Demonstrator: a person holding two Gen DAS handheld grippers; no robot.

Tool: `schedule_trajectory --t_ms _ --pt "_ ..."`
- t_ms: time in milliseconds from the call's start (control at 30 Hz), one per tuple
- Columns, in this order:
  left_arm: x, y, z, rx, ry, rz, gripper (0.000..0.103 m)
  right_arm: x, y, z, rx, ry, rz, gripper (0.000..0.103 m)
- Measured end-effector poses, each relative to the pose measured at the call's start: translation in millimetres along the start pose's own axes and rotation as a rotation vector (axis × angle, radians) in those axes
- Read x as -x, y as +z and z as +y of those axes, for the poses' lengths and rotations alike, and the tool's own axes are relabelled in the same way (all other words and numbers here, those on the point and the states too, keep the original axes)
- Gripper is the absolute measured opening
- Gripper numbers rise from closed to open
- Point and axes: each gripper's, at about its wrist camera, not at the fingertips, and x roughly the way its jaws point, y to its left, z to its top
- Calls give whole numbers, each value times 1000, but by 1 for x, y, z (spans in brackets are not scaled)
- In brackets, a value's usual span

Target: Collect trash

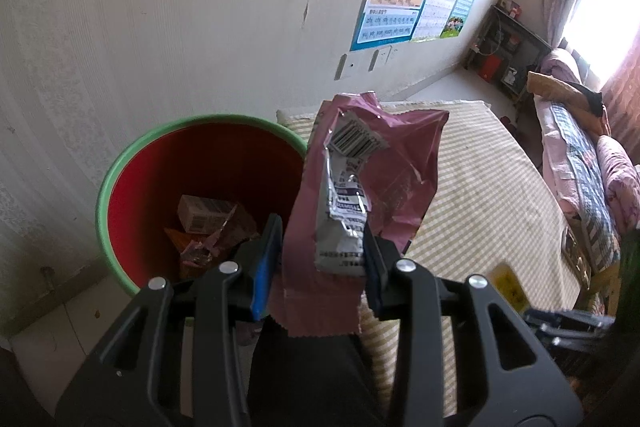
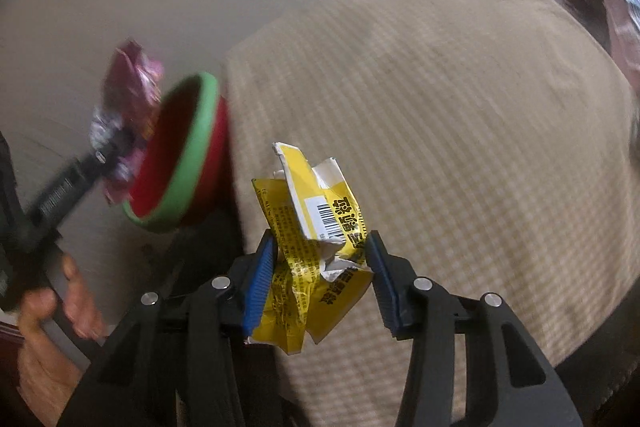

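My left gripper (image 1: 322, 227) is shut on a pink snack wrapper (image 1: 400, 163) with a crumpled silver barcode strip, held upright beside the bin's rim. The bin (image 1: 120, 167) is red inside with a green rim and holds a small box (image 1: 200, 213) and other wrappers. In the right wrist view, my right gripper (image 2: 320, 237) has both blue pads against a crumpled yellow packet (image 2: 304, 267) over the checked tablecloth (image 2: 440, 87). The bin (image 2: 200, 131) and the pink wrapper (image 2: 132, 75) in the left gripper (image 2: 116, 143) show at the left.
A person's hand (image 2: 48, 315) holds the left gripper's handle. The bin stands on the floor against a pale wall, at the table's corner. Posters (image 1: 400, 7) hang on the wall. A couch with bedding (image 1: 580, 147) and a dark shelf (image 1: 508, 55) lie beyond the table.
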Motion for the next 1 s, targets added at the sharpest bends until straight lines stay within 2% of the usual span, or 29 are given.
schedule_trajectory --t_ms 167,367,433,500,567,600,667,733,800,833,967,1000 --pt "0 4 18 22 40 -10 36 1 30 39 41 64 -59 45" --pt "-4 9 59 87 131 -1 37 -4 69 104 166 130 -124 45" --pt "-6 11 70 103 167 -1 41 -10 80 121 189 156 -126 47" --pt "-5 12 80 121 193 -6 53 -21 93 137 203 202 -113 48" --pt "0 12 88 155 208 -23 60 -24 98 140 199 217 -114 57" --pt "3 12 90 167 208 -32 60 -23 100 141 190 218 -124 61" --pt "8 13 90 162 209 -44 64 -17 100 138 178 227 -144 62" --pt "14 15 82 133 206 -79 68 -10 99 134 179 207 -176 63" --pt "21 18 70 104 182 -120 77 8 91 127 196 159 -235 67" --pt "24 19 63 92 167 -146 81 18 86 122 206 121 -275 71" --pt "39 27 28 43 95 -259 98 66 64 97 233 -27 -459 79" --pt "43 29 16 25 75 -297 98 77 57 94 235 -54 -497 85"
